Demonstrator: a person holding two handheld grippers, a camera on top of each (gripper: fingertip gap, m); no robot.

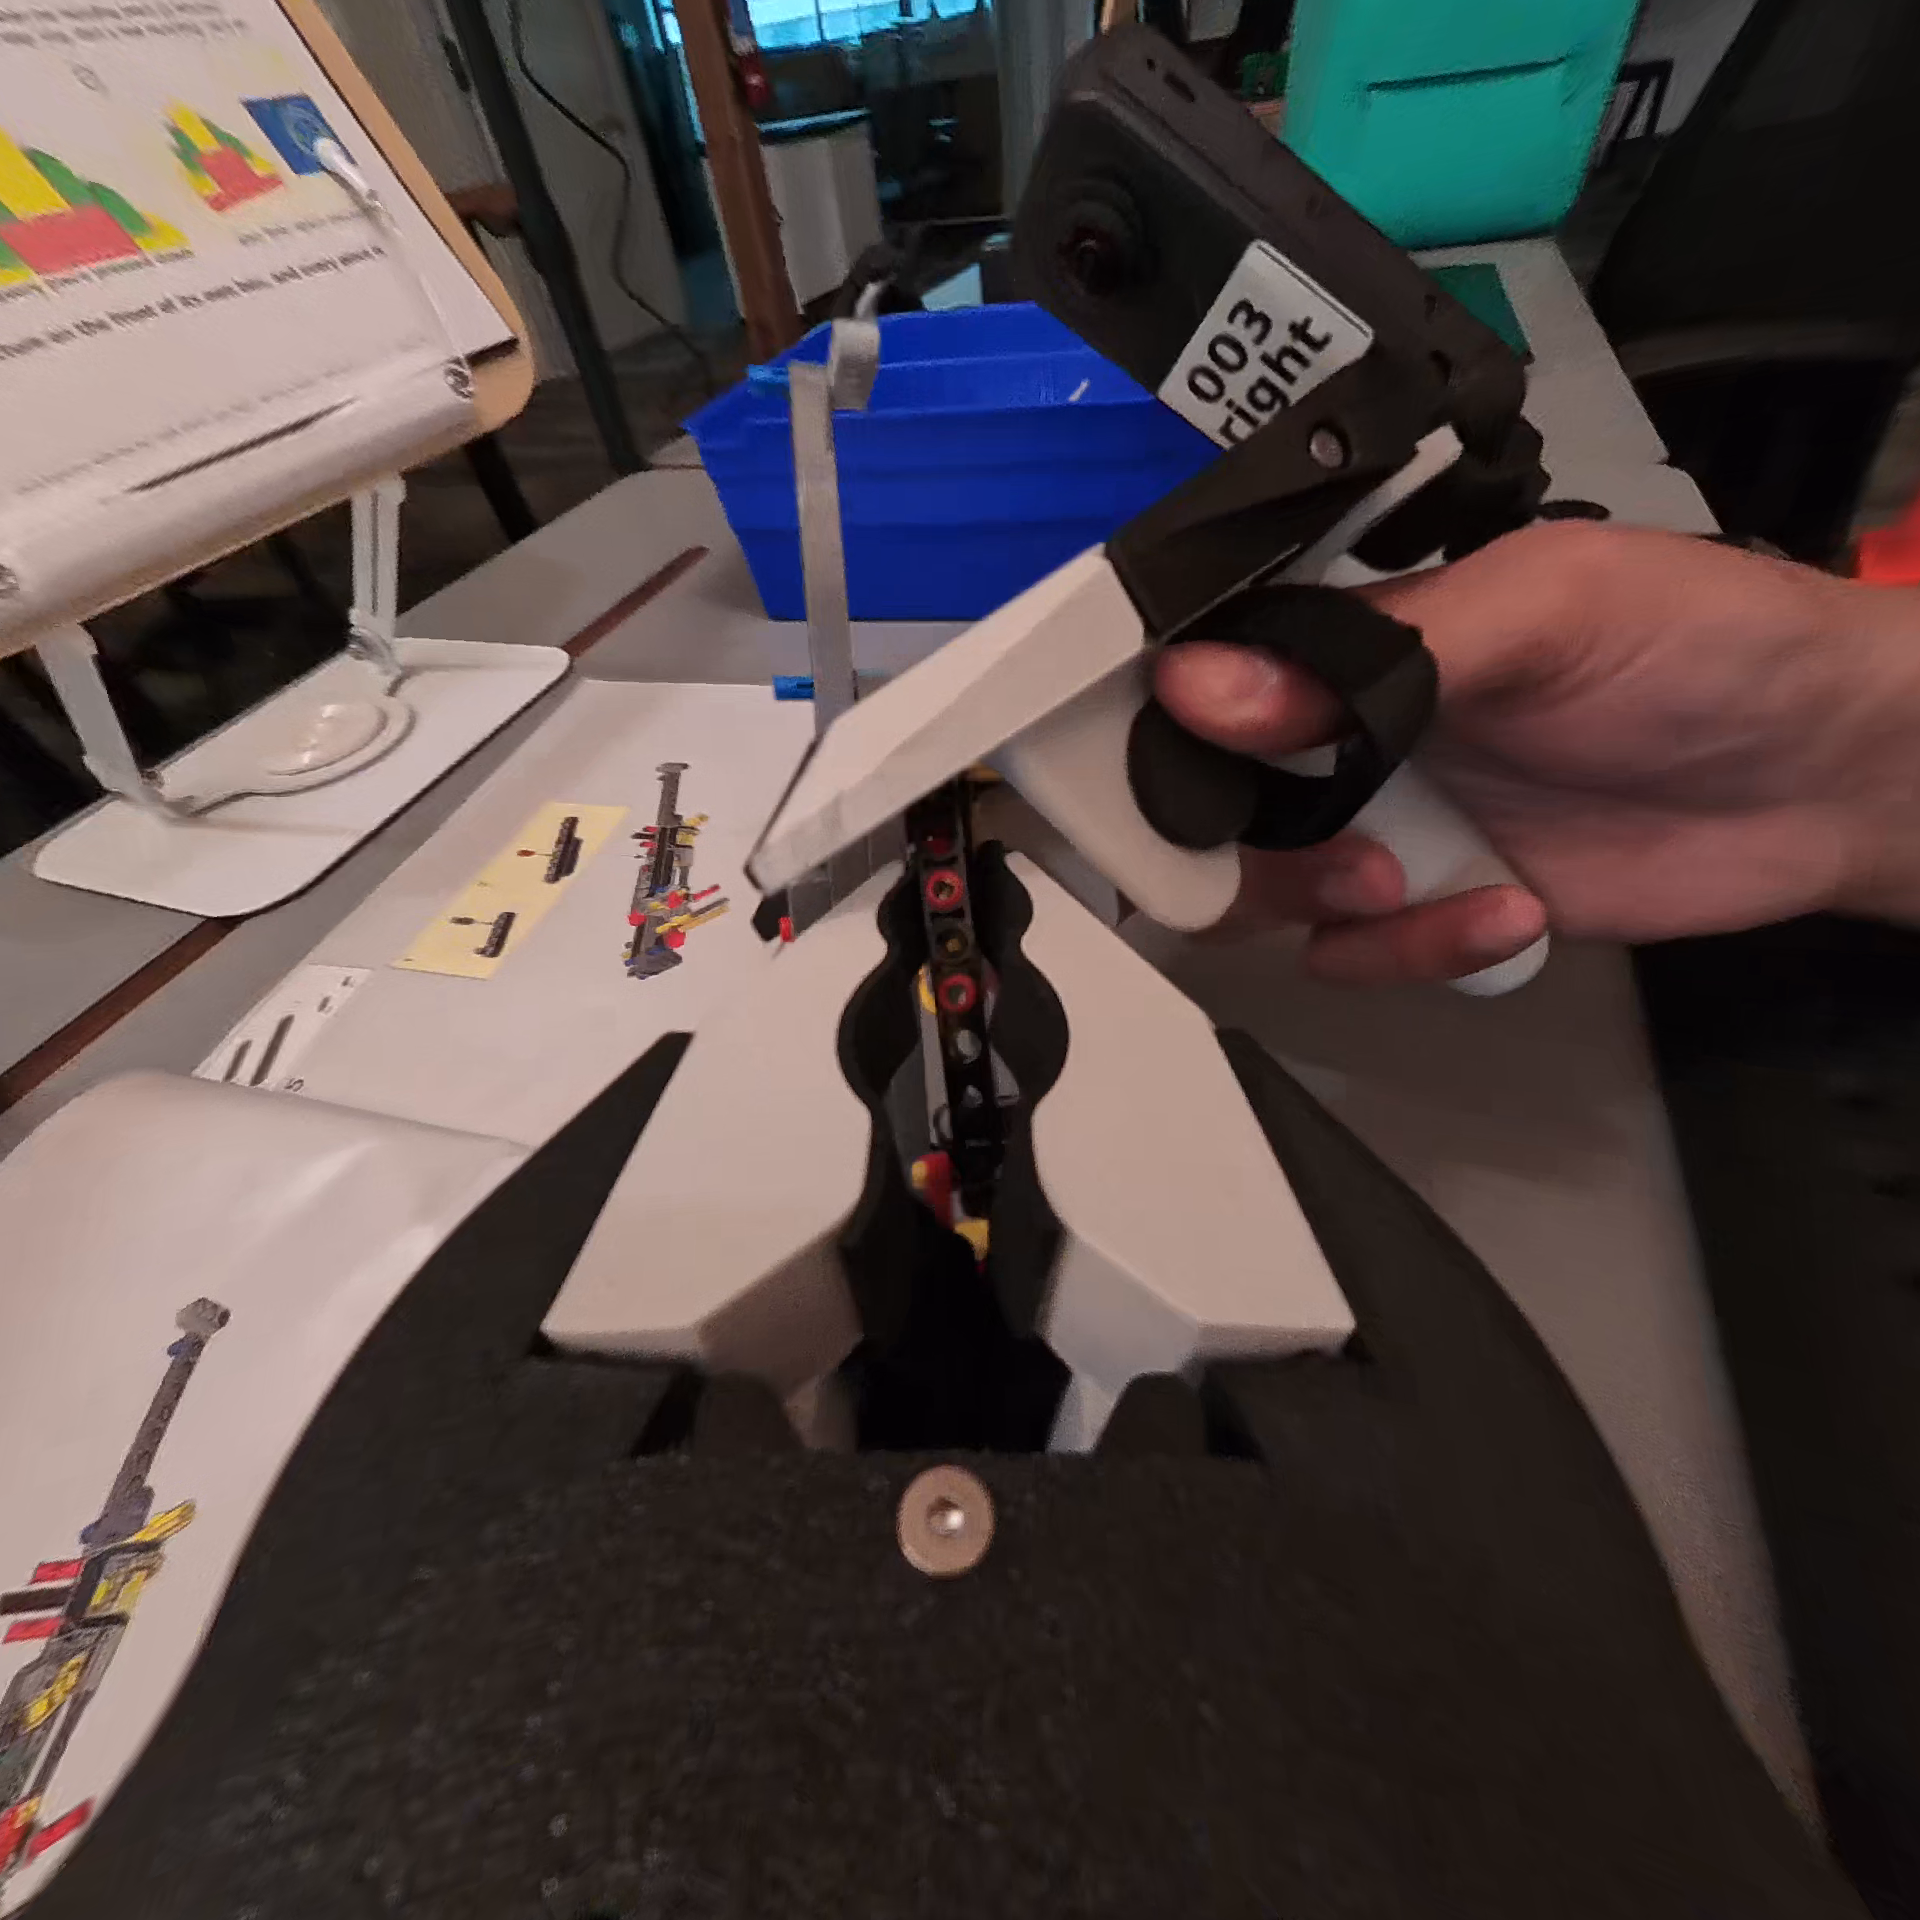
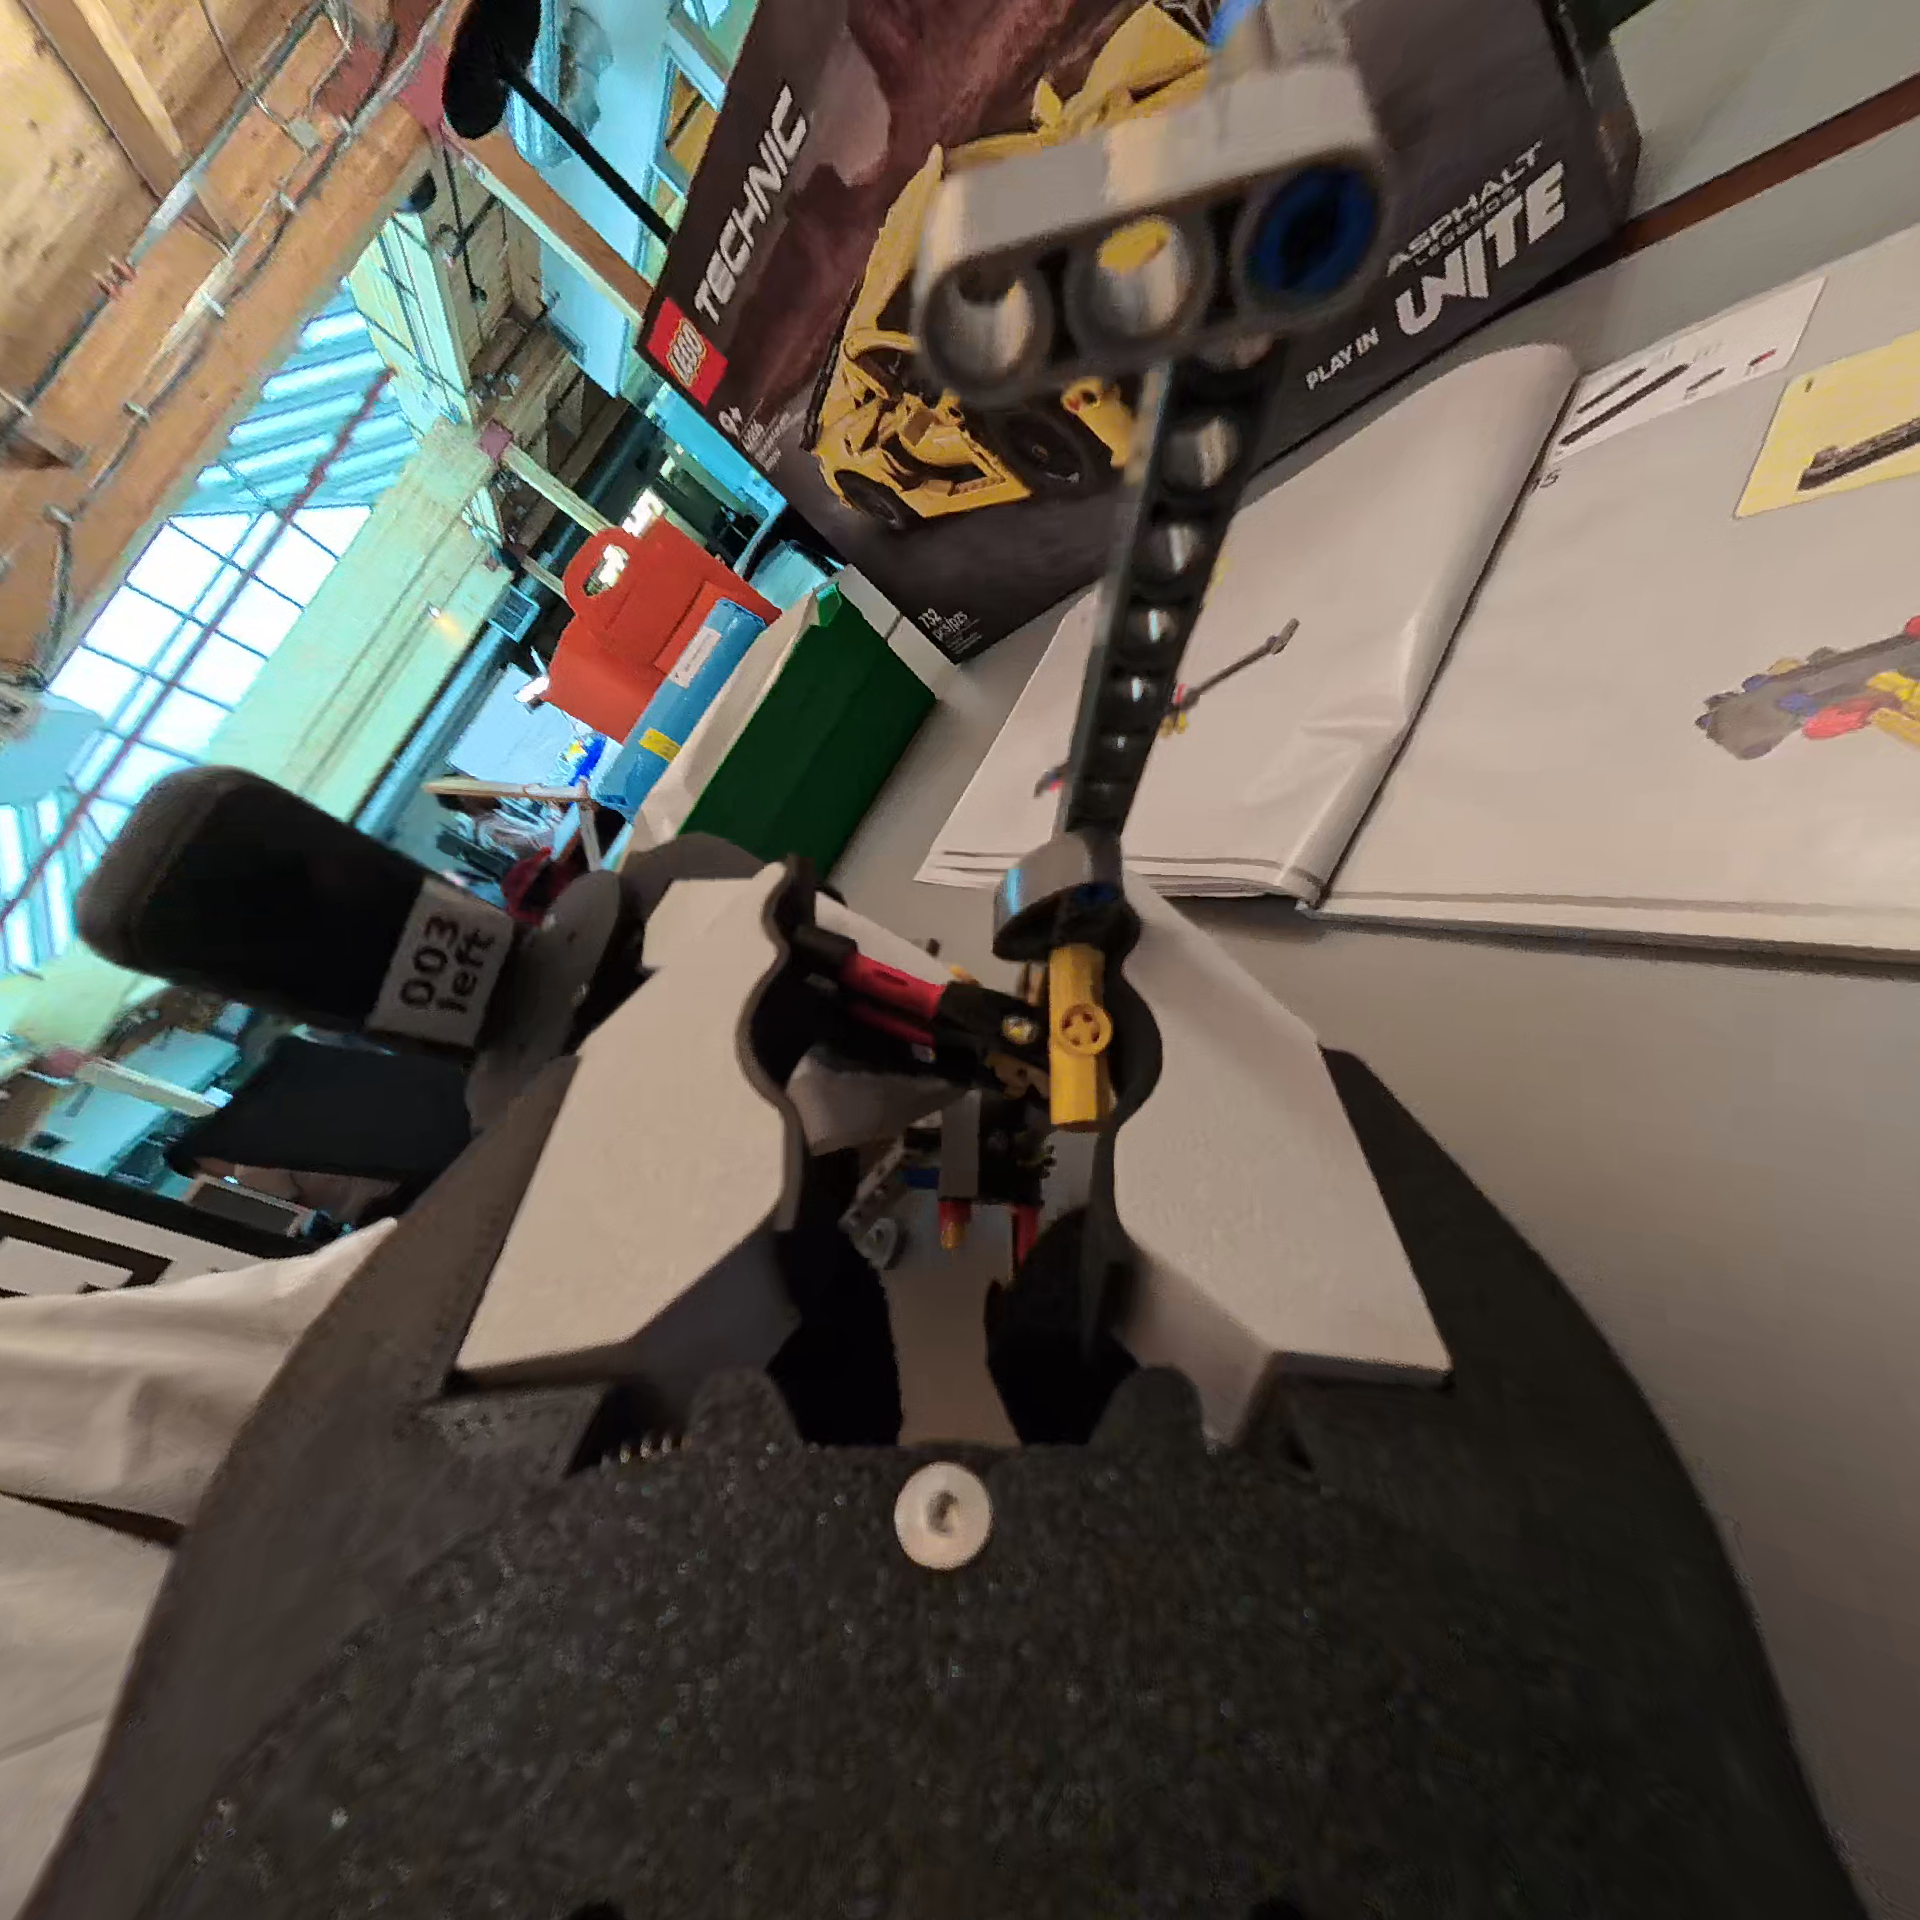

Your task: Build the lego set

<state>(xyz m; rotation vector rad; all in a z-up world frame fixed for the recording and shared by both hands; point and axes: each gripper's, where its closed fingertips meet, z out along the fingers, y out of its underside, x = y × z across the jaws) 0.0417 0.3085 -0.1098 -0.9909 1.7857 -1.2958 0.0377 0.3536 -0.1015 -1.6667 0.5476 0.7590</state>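
A lego assembly [image 1: 951, 997] of a black holed beam with red pins and yellow parts is clamped between the black pads of my left gripper [image 1: 954, 906], which is shut on it above the table. A long grey beam [image 1: 821, 520] rises from it. My right gripper [image 1: 821, 873], held by a hand [image 1: 1610, 748], comes in from the right over the assembly's far end. In the right wrist view my right gripper [image 2: 956, 935] is closed around the assembly at its yellow connector [image 2: 1075, 1029] and red-and-black pins [image 2: 894, 982]. The long black beam [image 2: 1143, 644] runs up to a grey beam [image 2: 1143, 239].
An open instruction booklet [image 1: 540, 935] lies under the grippers and also shows in the right wrist view [image 2: 1351, 675]. A blue bin [image 1: 956, 468] stands behind. A sheet on a white stand [image 1: 208, 312] is at the left. The lego box [image 2: 1039, 312] and a green box [image 2: 831, 707] stand farther off.
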